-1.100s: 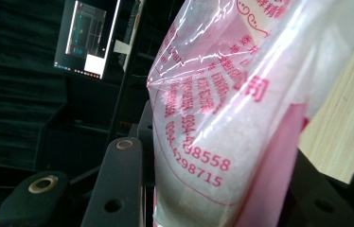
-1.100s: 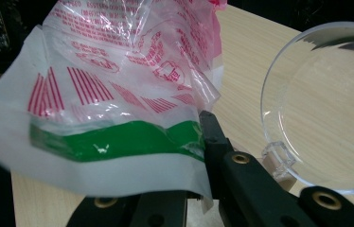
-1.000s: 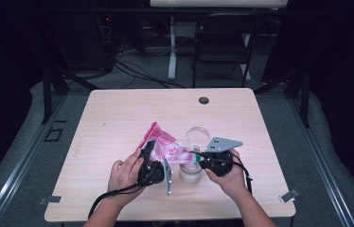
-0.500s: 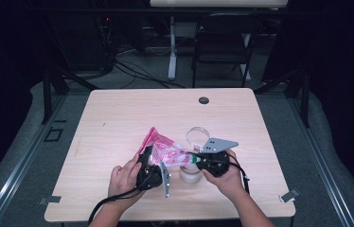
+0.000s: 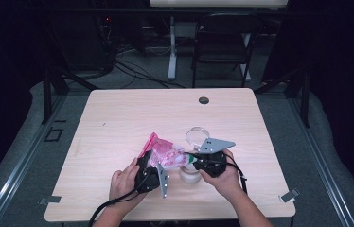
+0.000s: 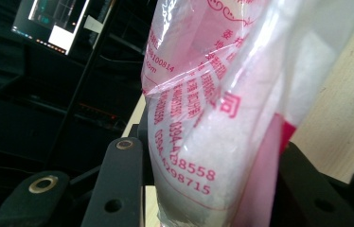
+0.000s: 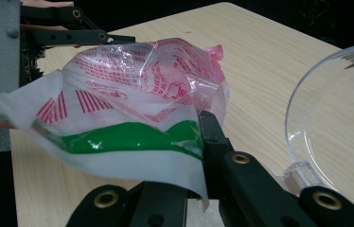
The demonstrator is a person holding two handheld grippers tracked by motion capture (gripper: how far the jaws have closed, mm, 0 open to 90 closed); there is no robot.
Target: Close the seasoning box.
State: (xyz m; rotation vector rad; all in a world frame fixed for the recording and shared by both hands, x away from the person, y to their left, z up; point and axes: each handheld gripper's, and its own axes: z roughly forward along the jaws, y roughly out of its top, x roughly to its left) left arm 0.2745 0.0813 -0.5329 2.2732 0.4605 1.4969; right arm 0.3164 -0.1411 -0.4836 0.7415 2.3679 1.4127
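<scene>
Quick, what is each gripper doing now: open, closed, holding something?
Left gripper: closed on the bag.
Right gripper: closed on the bag's other end.

The bag (image 6: 222, 109) ran past the left gripper view's top and bottom edges, hiding much of the tabletop (image 6: 350, 123). The clear bowl (image 7: 336, 123) was cut off at the right gripper view's right edge.
</scene>
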